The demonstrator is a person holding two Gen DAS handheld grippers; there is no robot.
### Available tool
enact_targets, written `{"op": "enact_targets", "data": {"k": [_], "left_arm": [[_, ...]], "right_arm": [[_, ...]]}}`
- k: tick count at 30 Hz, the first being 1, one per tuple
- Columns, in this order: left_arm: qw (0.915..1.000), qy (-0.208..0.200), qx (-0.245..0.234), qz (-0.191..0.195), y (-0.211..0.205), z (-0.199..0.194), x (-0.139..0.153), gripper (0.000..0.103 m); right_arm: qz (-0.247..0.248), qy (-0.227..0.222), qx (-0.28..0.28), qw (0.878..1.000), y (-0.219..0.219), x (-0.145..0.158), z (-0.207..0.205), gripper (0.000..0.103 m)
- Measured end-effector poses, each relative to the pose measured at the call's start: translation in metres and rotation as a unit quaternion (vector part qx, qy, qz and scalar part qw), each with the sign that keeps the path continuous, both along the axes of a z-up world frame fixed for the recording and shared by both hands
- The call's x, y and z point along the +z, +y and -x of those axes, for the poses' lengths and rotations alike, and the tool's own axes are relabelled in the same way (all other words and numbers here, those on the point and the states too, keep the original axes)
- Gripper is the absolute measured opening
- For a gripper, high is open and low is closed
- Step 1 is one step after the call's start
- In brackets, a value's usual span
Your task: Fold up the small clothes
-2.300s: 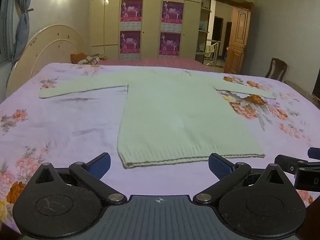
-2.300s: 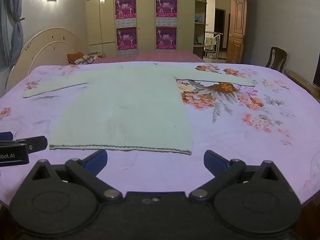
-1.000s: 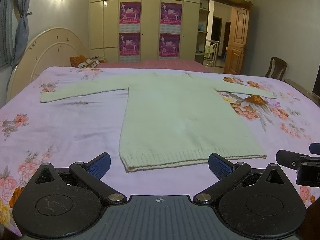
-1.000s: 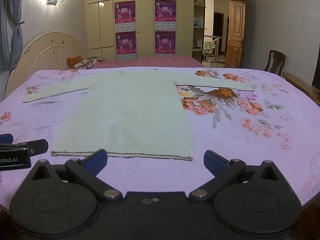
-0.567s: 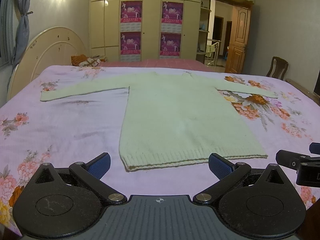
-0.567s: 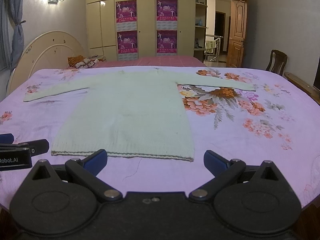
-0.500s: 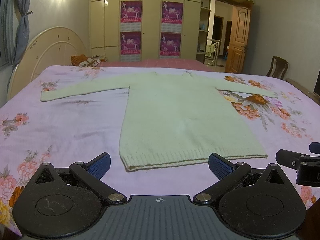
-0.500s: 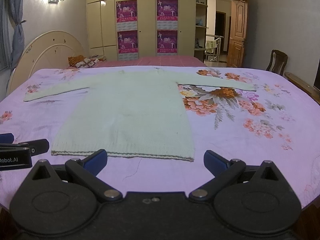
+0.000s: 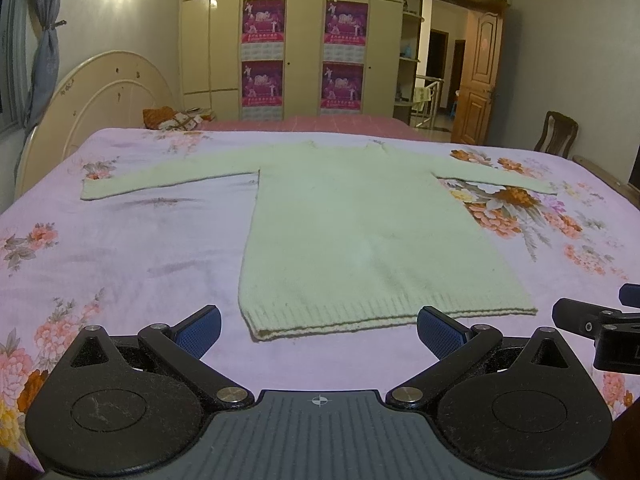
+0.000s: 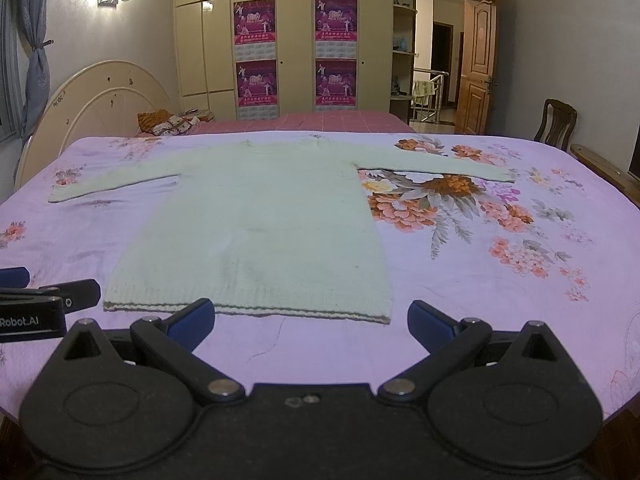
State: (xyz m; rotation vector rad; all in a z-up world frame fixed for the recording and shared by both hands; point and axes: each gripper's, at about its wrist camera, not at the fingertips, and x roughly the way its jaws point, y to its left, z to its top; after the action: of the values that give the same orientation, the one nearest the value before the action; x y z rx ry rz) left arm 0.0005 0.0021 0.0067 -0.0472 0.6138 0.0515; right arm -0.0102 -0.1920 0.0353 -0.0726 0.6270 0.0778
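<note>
A pale green knitted sweater (image 9: 360, 232) lies flat on the bed, sleeves spread left and right, its ribbed hem nearest me; it also shows in the right wrist view (image 10: 260, 232). My left gripper (image 9: 318, 330) is open and empty, hovering just in front of the hem. My right gripper (image 10: 310, 318) is open and empty, level with the hem's right part. Each gripper shows at the edge of the other's view: the right one (image 9: 596, 320) and the left one (image 10: 44, 300).
The bed has a lilac floral cover (image 9: 120, 248). A cream headboard (image 9: 92, 112) stands at the left. A pink bed with cushions (image 10: 172, 122), wardrobes, a door and a wooden chair (image 10: 556, 122) lie beyond.
Both grippers have drawn back and risen slightly since 2.3 s ago, then held nearly still. The sweater has not moved.
</note>
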Motion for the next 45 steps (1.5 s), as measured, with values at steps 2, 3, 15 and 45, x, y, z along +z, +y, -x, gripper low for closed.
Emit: {"op": "enact_targets", "data": {"k": [2, 3, 15, 45], "left_arm": [[1.0000, 0.001, 0.002, 0.001, 0.000, 0.000, 0.000, 0.103], [1.0000, 0.001, 0.003, 0.002, 0.000, 0.000, 0.000, 0.103], [1.0000, 0.007, 0.007, -0.003, -0.002, -0.001, -0.002, 0.103], [0.9923, -0.093, 0.007, 0.081, 0.045, -0.150, 0.033, 0.103]], "right_arm": [[0.001, 0.001, 0.001, 1.000, 0.001, -0.001, -0.001, 0.102], [0.001, 0.001, 0.002, 1.000, 0.001, -0.001, -0.001, 0.102], [-0.003, 0.004, 0.009, 1.000, -0.005, -0.004, -0.004, 0.102], [-0.021, -0.049, -0.067, 0.996, -0.081, 0.034, -0.135, 0.102]]}}
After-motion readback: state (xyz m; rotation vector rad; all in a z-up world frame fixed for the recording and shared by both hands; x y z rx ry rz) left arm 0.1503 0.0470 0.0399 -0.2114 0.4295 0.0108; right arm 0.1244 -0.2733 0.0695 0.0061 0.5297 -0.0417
